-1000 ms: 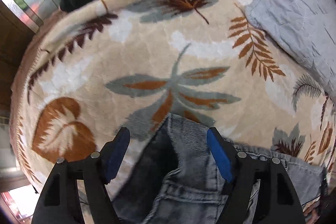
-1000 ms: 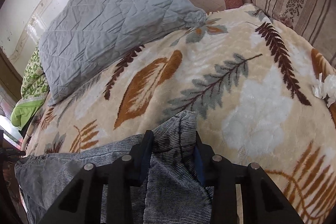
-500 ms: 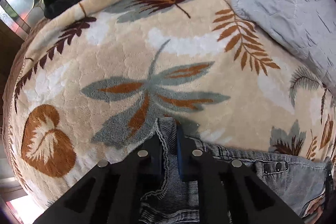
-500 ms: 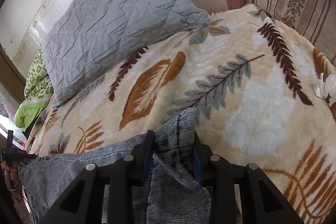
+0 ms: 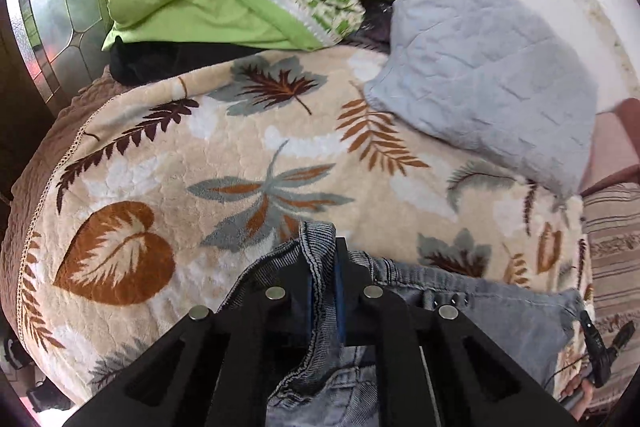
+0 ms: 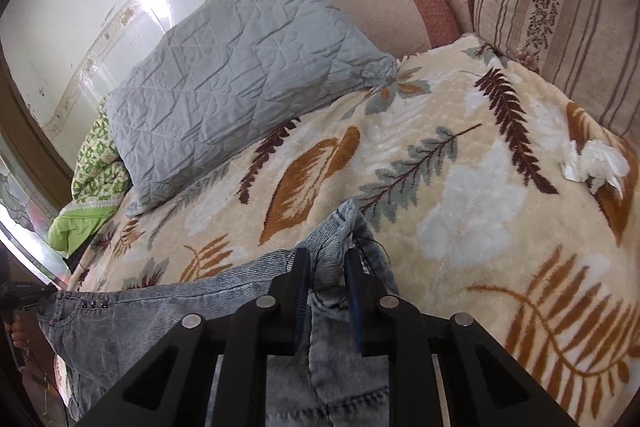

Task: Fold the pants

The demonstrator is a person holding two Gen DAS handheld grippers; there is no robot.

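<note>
Grey washed-denim pants (image 5: pixel 472 303) spread over cream plush blanket w/ brown, rust & grey leaf print (image 5: pixel 168 163), waistband strung between both tools, raised off blanket at each pinched end. Left black two-finger gripper w/ blue pads (image 5: pixel 325 267): clamped narrow on pants' waistband corner, thick stitched hem standing up past fingertips, fabric bunched & hanging below. Right black two-finger gripper w/ blue pads (image 6: pixel 327 263): jaws just been closing, now gripping other waistband end, wad of ribbed denim pressed between pads, corner poking out beyond tips. In right wrist view, pants (image 6: pixel 168 315) run left from gripper toward picture edge, small row of dark studs on waistband; other tool's dark body & a bit of person's hand at far-left edge there. Rel. to blanket (image 6: pixel 460 195): pants on its near edge; pale grey quilted rectangular pillow (image 6: pixel 240 75) on its far side, lower corner lying on the leaf print; lime-green folded cloth w/ green-and-white patterned quilt (image 5: pixel 256 3) beyond far-left corner, on top of smth dark; beige striped floral cushion (image 6: pixel 560 11) upright along its right side; pink-red padded headboard section (image 6: pixel 400 7) behind far-right corner; crumpled white tissue (image 6: pixel 596 163) on blanket's right part, well apart from pants. Stained-glass window panel (image 5: pixel 52 11) past blanket's left edge.
</note>
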